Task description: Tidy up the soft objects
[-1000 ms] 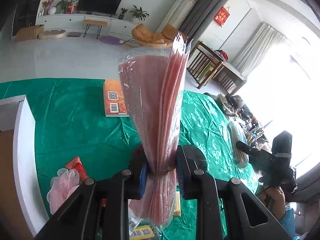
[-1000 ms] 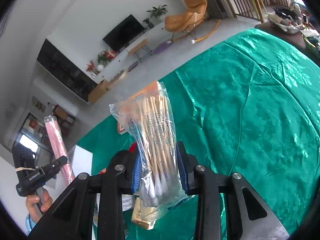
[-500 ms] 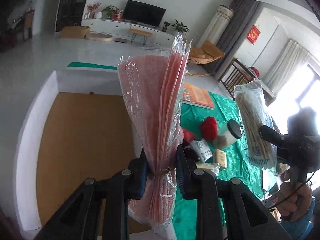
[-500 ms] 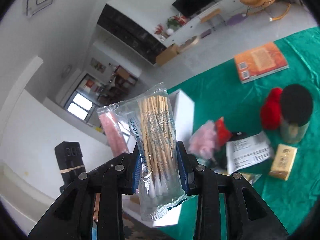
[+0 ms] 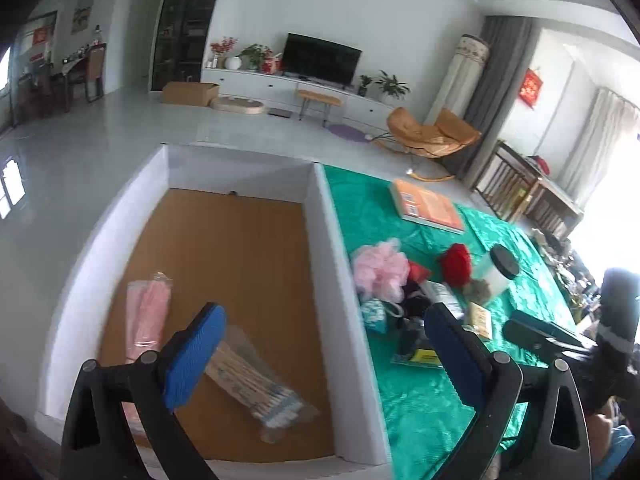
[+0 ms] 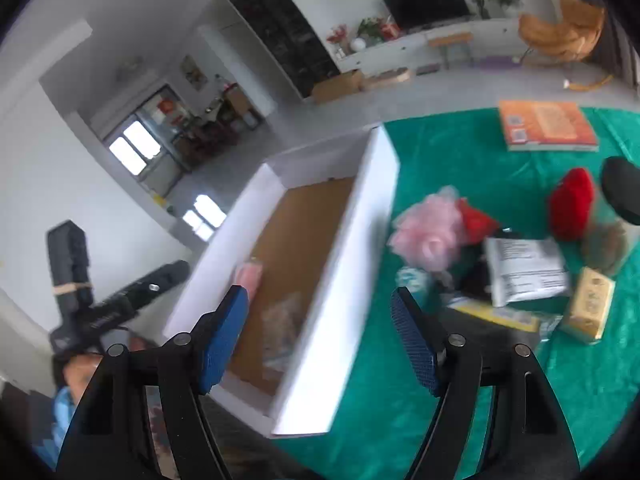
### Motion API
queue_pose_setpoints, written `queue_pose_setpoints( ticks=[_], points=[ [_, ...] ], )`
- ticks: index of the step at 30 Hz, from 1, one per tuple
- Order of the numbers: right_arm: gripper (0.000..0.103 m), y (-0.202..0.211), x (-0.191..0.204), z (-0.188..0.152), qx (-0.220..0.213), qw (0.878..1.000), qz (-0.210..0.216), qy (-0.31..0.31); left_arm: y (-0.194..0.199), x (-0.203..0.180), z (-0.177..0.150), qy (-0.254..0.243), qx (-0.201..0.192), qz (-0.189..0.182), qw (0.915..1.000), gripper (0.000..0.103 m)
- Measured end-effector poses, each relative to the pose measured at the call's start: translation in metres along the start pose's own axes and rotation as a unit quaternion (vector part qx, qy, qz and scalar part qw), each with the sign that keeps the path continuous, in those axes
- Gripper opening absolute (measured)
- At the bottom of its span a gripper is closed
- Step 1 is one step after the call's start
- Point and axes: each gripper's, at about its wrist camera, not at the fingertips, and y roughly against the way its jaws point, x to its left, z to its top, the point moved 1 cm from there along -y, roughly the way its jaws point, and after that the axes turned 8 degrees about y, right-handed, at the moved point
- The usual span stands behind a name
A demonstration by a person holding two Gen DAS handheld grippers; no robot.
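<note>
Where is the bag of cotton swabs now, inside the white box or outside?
Inside: the bag of cotton swabs lies flat on the white box floor.

White walls (image 5: pixel 360 8) and a pale glossy floor (image 5: pixel 120 136) frame a bright living room. A dark television (image 5: pixel 323 59) hangs above a long white low cabinet (image 5: pixel 280 86) carrying potted plants (image 5: pixel 394 85) and red flowers (image 5: pixel 223 45). A cardboard box (image 5: pixel 190 93) sits on the floor near it. A tan rocking chair (image 5: pixel 434 136) stands beside grey curtains (image 5: pixel 496 80), and strong daylight pours through the window (image 5: pixel 616 208) on the right. Tall dark shelving (image 6: pixel 280 32) fills one wall.
</note>
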Motion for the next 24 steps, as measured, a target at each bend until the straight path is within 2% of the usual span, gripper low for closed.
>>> queue_pose_setpoints(
  ticks=[2, 5, 9, 12, 15, 17, 21, 24],
  points=[
    [0.078, 0.014, -0.028, -0.030, -0.001, 0.996, -0.090, 0.023, -0.009, -0.040, -0.021, -0.031, 0.017, -0.044, 0.9984, 0.099],
    [0.078, 0.026, -0.078, -0.084, 0.022, 0.981, -0.190, 0.020, -0.036, -0.095, -0.065, -0.078, 0.055, -0.089, 0.9914, 0.099],
    [0.078, 0.042, -0.138, -0.139, 0.051, 0.953, -0.297, -0.015, -0.096, -0.137, -0.130, -0.098, 0.127, -0.087, 0.9831, 0.099],
    [0.078, 0.052, -0.175, -0.163, 0.060, 0.943, -0.324, -0.056, -0.138, -0.146, -0.168, -0.114, 0.165, -0.049, 0.9784, 0.099],
    [0.078, 0.061, -0.189, -0.171, 0.062, 0.936, -0.341, -0.062, -0.162, -0.149, -0.183, -0.135, 0.181, -0.007, 0.9742, 0.099],
    [0.078, 0.067, -0.188, -0.173, 0.056, 0.936, -0.343, -0.056, -0.167, -0.152, -0.183, -0.154, 0.163, 0.013, 0.9744, 0.099],
    [0.081, 0.069, -0.195, -0.176, 0.048, 0.939, -0.334, -0.060, -0.187, -0.157, -0.179, -0.177, 0.164, 0.054, 0.9689, 0.103],
    [0.086, 0.066, -0.198, -0.175, 0.050, 0.938, -0.336, -0.062, -0.195, -0.157, -0.171, -0.179, 0.164, 0.061, 0.9683, 0.103]
  ],
)
